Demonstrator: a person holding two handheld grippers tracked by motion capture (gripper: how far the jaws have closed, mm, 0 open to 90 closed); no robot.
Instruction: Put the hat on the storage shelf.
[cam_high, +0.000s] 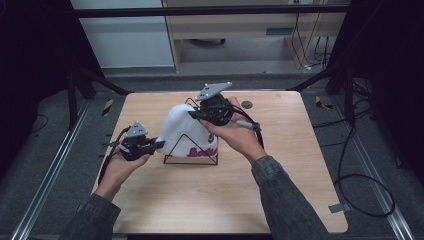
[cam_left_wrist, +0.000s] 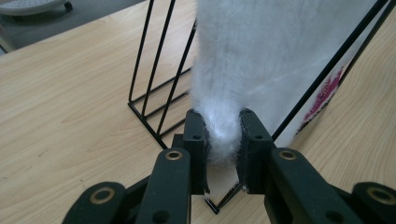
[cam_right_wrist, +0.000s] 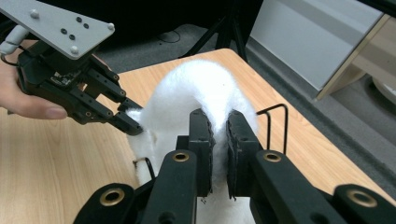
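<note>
Over the middle of the table (cam_high: 210, 200), a white fleecy hat (cam_high: 182, 127) is draping across a black wire rack (cam_high: 192, 160), and both tongs are pinching it. The hat is running long from its low edge at the left up to its higher, far-right end, sloping over the rack's wires. The left tongs (cam_left_wrist: 223, 135) are clamping a fold of the fuzzy edge between their jaws, pointing toward the rack. The right tongs (cam_right_wrist: 219, 130) are gripping the rounded top of the hat, jaws squeezed on the fabric. It is looking soft and plush, plain white, with pink lettering (cam_high: 201, 151) on the near lower side. That lettering is partly crossed by the wires and too blurred to read. The far part of the hat is sitting hidden behind the right hand (cam_high: 235, 132).
</note>
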